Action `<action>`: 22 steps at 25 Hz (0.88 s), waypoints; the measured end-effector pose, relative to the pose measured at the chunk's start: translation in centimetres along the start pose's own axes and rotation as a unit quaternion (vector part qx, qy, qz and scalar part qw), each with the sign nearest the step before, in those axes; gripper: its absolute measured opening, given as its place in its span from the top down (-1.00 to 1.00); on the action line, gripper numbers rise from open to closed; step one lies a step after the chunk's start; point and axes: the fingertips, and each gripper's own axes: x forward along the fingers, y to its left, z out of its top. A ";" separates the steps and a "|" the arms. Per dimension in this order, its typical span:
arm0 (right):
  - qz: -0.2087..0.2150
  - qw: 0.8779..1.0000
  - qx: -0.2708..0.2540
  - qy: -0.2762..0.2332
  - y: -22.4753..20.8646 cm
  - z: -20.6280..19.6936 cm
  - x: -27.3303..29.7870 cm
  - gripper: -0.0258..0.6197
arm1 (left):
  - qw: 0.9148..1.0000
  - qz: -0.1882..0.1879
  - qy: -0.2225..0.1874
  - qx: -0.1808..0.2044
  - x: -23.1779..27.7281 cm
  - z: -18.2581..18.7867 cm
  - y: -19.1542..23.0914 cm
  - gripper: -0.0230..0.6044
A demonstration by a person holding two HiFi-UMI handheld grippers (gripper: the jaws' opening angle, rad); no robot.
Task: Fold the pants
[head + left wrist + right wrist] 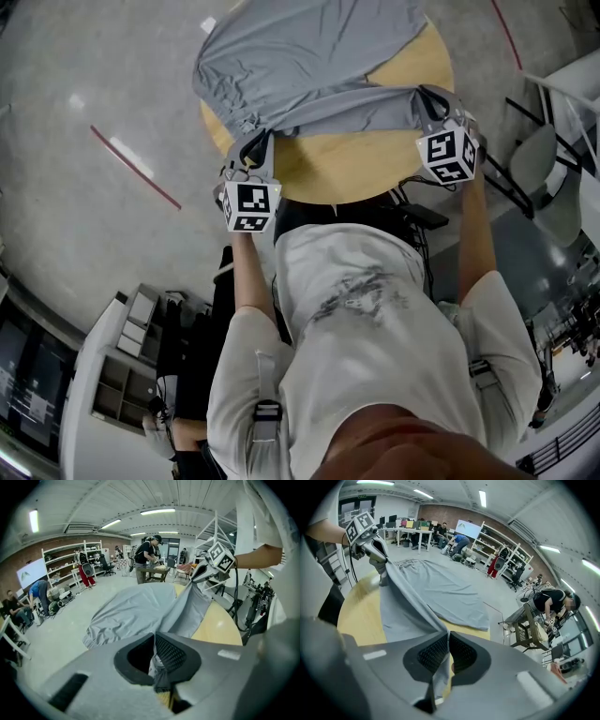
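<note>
**Two ends of one edge, pinched and pulled straight**

Both grippers are clenched on the pants [309, 56], one at each end of the nearest edge. The left gripper [255, 150] has a small bunch of grey cloth caught between its closed jaws. The right gripper [429, 101] has a thin fold pressed between its pads, with a tail of cloth hanging below them.

The pants lie over the far half of the round wooden table [366, 164]. A good part of them spills past the far rim, and the near half of the tabletop is bare. Between the two grips the edge runs as a fairly tight band across the table, and close to each gripper it rises a little off the wood.

Gripping the two ends of one edge probably keeps it a straight line, so whatever is done with it next comes out even rather than skewed. Lifting the ends slightly should stop the cloth dragging and bunching on the wood.

With so much cloth hanging off the far side, the step in hand looks like squaring the pants on the table or starting the first fold. I cannot tell whether this edge is the waist or the leg ends.
</note>
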 end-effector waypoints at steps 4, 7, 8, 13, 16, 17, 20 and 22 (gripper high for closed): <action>-0.003 1.000 -0.013 -0.006 -1.3 1.0 0.8 0.85 | 1.000 0.011 -0.005 -0.011 0.4 0.6 0.5 0.85; -0.005 1.000 -0.019 -0.011 -2.0 1.9 1.3 0.85 | 1.000 0.018 -0.006 -0.015 0.5 1.0 1.2 0.86; -0.005 1.000 -0.022 -0.013 -2.3 2.2 1.5 0.85 | 1.000 0.021 -0.007 -0.017 0.6 1.1 1.4 0.86; -0.003 0.999 -0.042 -0.027 -4.1 3.7 2.6 0.85 | 0.999 0.042 -0.012 -0.033 0.9 1.9 2.1 0.86; -0.003 0.998 -0.052 -0.034 -5.1 4.7 3.3 0.85 | 0.998 0.052 -0.013 -0.041 1.2 2.3 2.5 0.85; -0.003 0.998 -0.055 -0.037 -5.5 5.0 3.5 0.85 | 0.997 0.057 -0.014 -0.042 1.3 2.6 2.7 0.86; -0.003 0.997 -0.068 -0.045 -6.5 6.3 4.0 0.85 | 0.996 0.069 -0.019 -0.047 1.4 3.3 3.4 0.86; -0.003 0.996 -0.078 -0.050 -7.2 7.1 4.5 0.85 | 0.995 0.077 -0.021 -0.052 1.6 3.6 3.8 0.85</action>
